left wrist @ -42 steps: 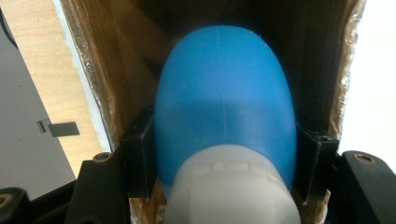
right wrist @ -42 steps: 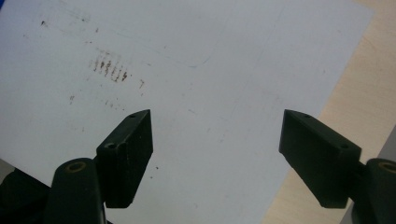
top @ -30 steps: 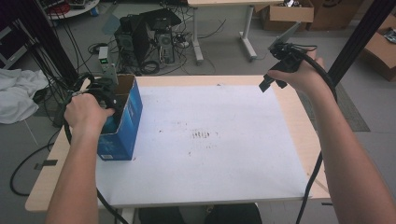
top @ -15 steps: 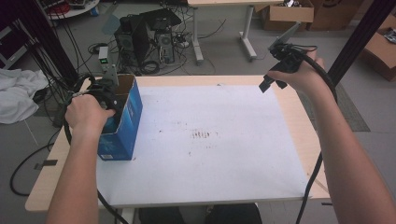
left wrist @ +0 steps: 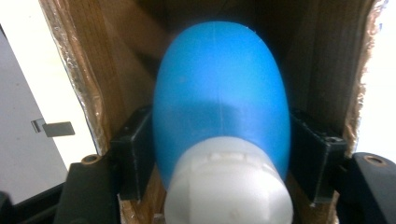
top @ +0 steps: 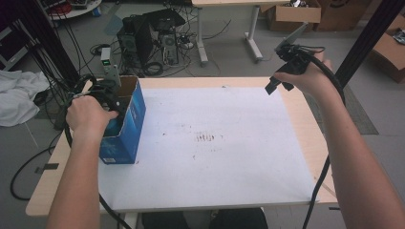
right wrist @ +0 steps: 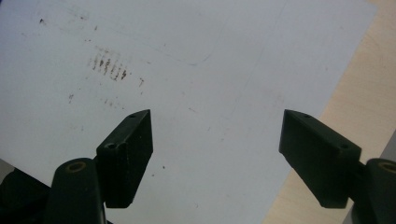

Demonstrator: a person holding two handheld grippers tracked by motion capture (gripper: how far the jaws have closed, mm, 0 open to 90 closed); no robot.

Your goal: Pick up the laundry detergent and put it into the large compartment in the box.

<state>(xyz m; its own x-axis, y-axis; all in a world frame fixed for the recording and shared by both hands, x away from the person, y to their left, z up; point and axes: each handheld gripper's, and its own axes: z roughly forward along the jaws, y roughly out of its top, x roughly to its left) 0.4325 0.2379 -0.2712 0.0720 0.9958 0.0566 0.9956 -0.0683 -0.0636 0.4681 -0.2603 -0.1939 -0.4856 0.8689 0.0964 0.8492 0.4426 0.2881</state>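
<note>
Bottle (left wrist: pixel 219 98), blue with a white cap (left wrist: pixel 229 186), sits clamped in my left claw (left wrist: pixel 219 154) down inside the box (top: pixel 125 125) at the table's (top: pixel 305 138) left edge. It is round and smooth, so I judge it could squirt out of the jaws, or catch the cardboard wall and drag the box along as I lift. My right claw (right wrist: pixel 215 158) hangs open and empty over the white sheet (right wrist: pixel 196 56), too far off to steady the box.

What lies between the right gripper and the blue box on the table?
In the high view, bare white sheet with faint brown marks lies between the right gripper and the blue box.
</note>
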